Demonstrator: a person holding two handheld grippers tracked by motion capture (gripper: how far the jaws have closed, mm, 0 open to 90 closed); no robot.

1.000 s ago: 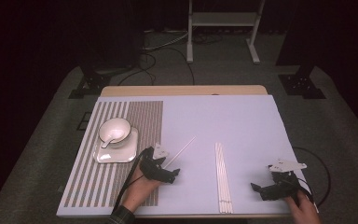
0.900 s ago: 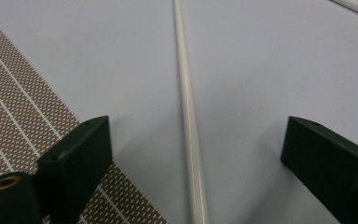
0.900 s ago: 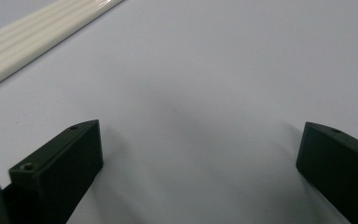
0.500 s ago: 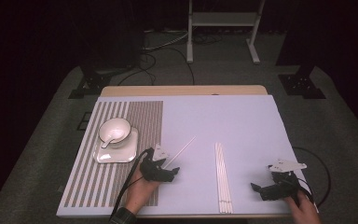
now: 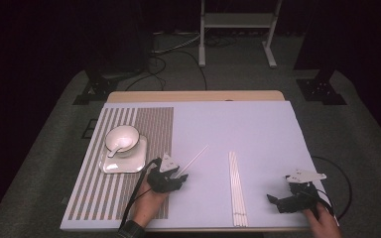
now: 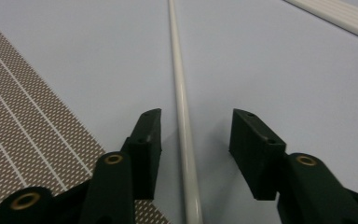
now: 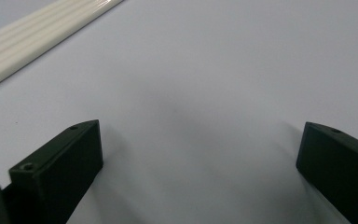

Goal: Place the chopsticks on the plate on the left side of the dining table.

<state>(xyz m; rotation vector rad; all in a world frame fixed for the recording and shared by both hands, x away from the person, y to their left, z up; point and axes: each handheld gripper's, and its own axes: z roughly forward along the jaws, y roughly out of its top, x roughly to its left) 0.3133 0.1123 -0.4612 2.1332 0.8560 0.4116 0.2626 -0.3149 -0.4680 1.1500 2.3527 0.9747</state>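
**Left tongs closing around a single stick**

The left tongs (image 5: 181, 177) rest low on the tabletop (image 5: 258, 129), near its front edge, with one white stick (image 6: 182, 107) lying lengthwise between the two jaws. The jaws have just been closing and now stand roughly half open; in the left gripper view a gap remains on either side of the stick, so the pads do not yet press on it and nothing is held. The stick lies flat on the pale sheet, just right of the striped mat (image 5: 129, 198), and runs away from the tongs at a slant toward the far right. The tongs straddle its near end, probably so that the closing jaws centre on the thin rod and pinch it across its width.

The right tongs (image 5: 274, 201) lie near the front right corner, jaws wide apart over bare sheet, touching and holding nothing; they appear parked clear of the work.

Between the two tongs a bundle (image 5: 236, 188) of similar sticks lies side by side, running from front to back, its near ends close to the front edge. The single stick sits apart from the bundle, to its left, likely drawn off so that it can be gripped alone.

Farther left, on the mat, a square plate (image 5: 110, 167) carries a white bowl (image 5: 125, 133) with a spoon (image 5: 115, 148) in it. The setting suggests that the stick is meant to go beside it.
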